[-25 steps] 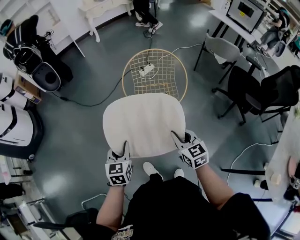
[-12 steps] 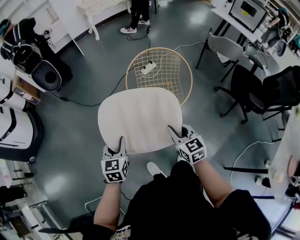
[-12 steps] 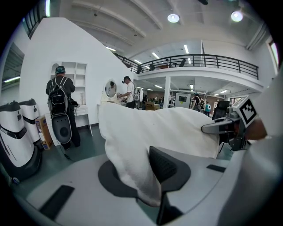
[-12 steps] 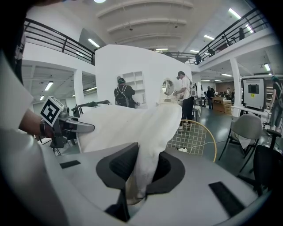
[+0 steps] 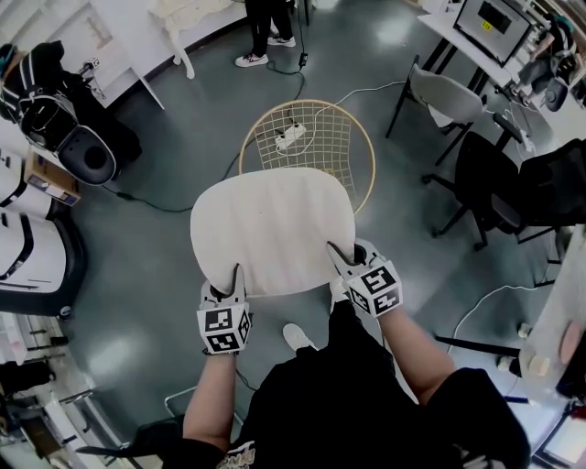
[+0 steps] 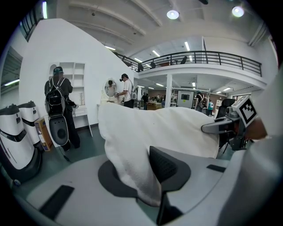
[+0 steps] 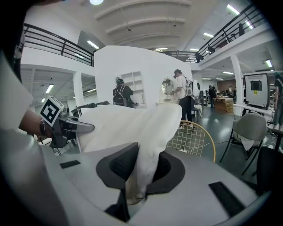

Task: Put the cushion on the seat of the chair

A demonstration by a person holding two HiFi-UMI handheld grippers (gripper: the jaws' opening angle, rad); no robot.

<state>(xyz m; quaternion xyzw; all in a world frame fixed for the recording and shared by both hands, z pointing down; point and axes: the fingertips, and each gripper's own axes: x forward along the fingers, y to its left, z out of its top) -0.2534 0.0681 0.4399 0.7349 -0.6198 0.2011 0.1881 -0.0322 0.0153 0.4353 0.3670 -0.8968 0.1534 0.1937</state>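
Head view: left gripper point(image 5: 239, 276) and right gripper point(image 5: 340, 257) clamp the cushion point(image 5: 273, 229) at mid-frame, shallow edge bites could slip short of the chair point(image 5: 316, 137)

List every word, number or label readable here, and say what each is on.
No text reads clearly anywhere.
Left gripper and right gripper cubes: black-and-white square patterns, no letters.
Monitor: screen too small to read.
Print on the person's shirt: blurred, cut off.
Cushion: plain.
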